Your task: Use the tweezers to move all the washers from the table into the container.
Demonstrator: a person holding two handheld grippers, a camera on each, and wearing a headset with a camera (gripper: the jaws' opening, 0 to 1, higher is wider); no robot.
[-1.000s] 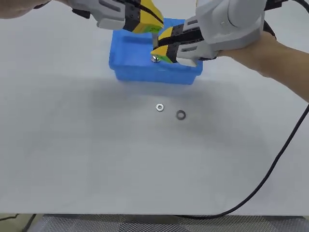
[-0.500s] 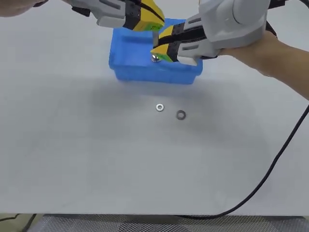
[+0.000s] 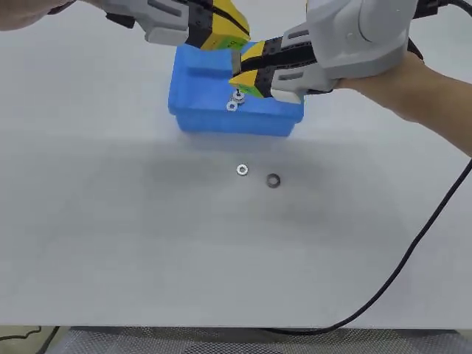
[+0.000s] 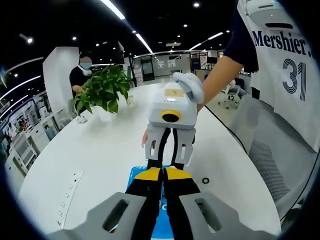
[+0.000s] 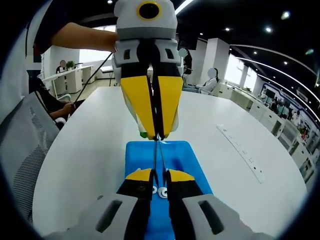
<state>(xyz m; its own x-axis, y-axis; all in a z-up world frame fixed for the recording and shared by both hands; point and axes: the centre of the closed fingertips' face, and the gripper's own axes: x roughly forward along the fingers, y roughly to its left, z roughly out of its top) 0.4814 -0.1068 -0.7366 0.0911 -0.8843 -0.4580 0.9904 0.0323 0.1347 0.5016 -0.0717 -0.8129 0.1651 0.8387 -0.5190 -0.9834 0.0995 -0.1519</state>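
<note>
A second washer (image 3: 231, 107) now lies in the container (image 3: 214, 122), where half a second ago a single glint showed at the tweezers' tip. With two washers in and two more (image 3: 243, 170) close together on the surface (image 3: 110, 243) just in front of the container, the task looks about half done. The tweezers (image 5: 157, 150) run between the tools: the right hand-held gripper (image 5: 159, 176) is pressed together on them, and the left hand-held gripper (image 5: 159, 134) pinches their far end. The right gripper view gives the tweezers plainly, while in the head view they are a mere sliver. The head view lays out both remaining washers, and the left gripper view catches one.
</note>
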